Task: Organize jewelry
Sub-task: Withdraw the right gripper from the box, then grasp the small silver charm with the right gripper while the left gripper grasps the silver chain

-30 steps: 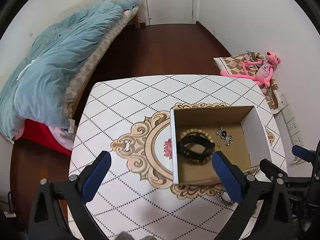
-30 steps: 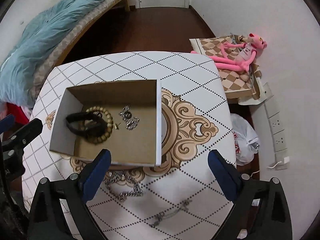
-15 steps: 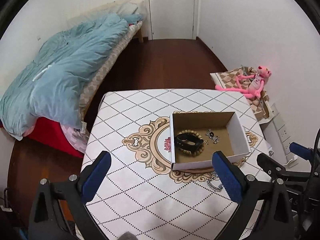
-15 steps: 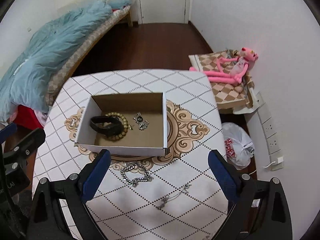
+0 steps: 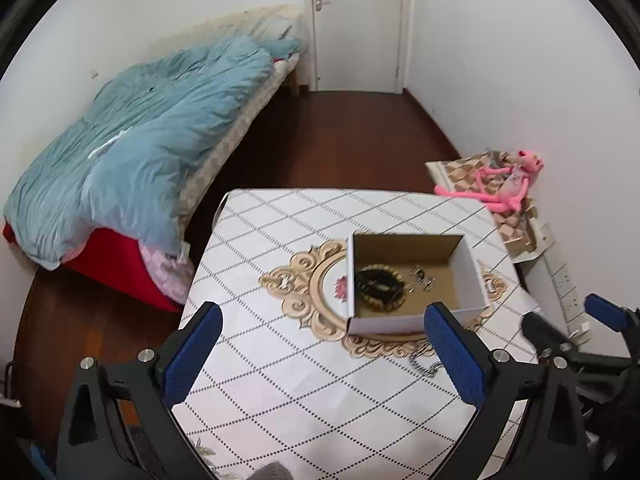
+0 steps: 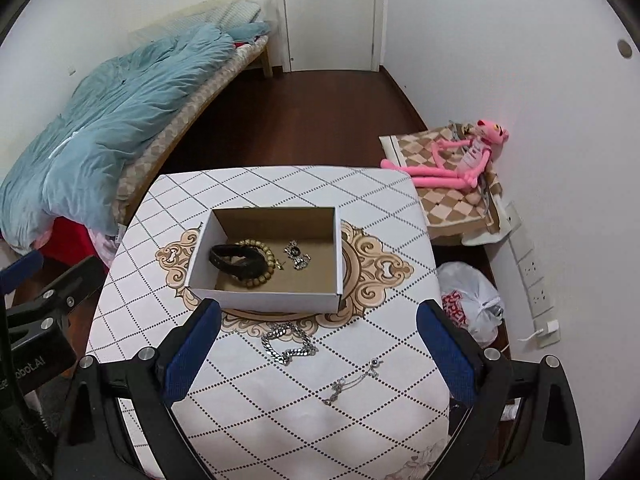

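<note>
Both grippers [image 5: 322,344] [image 6: 318,340] gape empty; box [image 6: 264,300] stands before chain [image 6: 289,344], necklace [image 6: 352,380]

White diamond-patterned tablecloth [image 6: 248,184], brown-lined white box [image 6: 264,294], blue-padded black tongs [image 6: 318,344], pink plush toy [image 6: 460,160].

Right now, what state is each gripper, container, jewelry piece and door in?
Left gripper: open, empty.
Right gripper: open, empty.
Cardboard box: open, lidless, upright.
Black bracelet: in box, over beaded bracelet.
Small silver pieces: in box.
Chunky silver chain: on table, outside box.
Thin silver chain: on table, outside box.
Door: closed.
</note>
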Action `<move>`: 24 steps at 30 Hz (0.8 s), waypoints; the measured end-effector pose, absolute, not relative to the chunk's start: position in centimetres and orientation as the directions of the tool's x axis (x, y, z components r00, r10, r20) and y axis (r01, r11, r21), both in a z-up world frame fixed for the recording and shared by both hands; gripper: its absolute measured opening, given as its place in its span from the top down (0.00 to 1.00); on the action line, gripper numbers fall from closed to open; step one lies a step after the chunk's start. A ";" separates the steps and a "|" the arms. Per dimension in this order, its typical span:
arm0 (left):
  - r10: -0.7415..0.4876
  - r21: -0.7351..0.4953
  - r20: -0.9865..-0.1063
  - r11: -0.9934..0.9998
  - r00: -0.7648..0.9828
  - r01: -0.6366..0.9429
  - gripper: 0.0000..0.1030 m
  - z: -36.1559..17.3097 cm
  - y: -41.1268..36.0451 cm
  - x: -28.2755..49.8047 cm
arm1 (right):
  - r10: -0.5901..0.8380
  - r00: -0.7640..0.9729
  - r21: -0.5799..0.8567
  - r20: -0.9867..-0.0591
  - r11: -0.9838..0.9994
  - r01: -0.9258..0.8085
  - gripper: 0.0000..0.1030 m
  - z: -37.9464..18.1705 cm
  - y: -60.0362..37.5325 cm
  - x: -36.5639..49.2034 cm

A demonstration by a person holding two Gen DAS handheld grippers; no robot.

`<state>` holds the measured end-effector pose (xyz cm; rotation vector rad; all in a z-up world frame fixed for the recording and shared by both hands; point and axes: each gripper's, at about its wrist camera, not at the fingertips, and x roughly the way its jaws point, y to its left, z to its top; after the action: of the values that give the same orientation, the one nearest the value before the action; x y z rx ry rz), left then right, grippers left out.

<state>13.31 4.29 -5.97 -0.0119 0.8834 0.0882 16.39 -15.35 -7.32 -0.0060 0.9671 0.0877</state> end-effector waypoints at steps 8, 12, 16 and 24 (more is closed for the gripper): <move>0.109 0.073 -0.826 0.994 0.552 -0.086 0.00 -11.2 3.2 13.2 | 0.069 0.462 0.104 -0.884 0.993 0.052 0.03 -13.7 -20.6 16.4; 0.115 0.093 -0.859 0.993 0.498 -0.069 0.00 -14.3 2.2 13.7 | 0.079 0.391 0.137 -0.917 0.983 0.122 0.04 -18.5 -23.3 16.2; 0.126 0.119 -0.877 0.992 0.464 -0.044 0.00 -16.5 1.0 14.1 | 0.046 0.384 0.097 -0.922 0.988 0.116 0.10 -22.1 -23.8 16.4; 0.142 0.143 -0.897 0.989 0.419 -0.028 0.00 -18.9 0.4 15.2 | 0.004 0.400 0.037 -0.916 0.997 0.074 0.41 -25.3 -22.2 17.8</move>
<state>15.19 0.36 -18.89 0.1122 1.1347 0.1063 17.77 -22.17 -25.31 0.0755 1.1582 -0.0446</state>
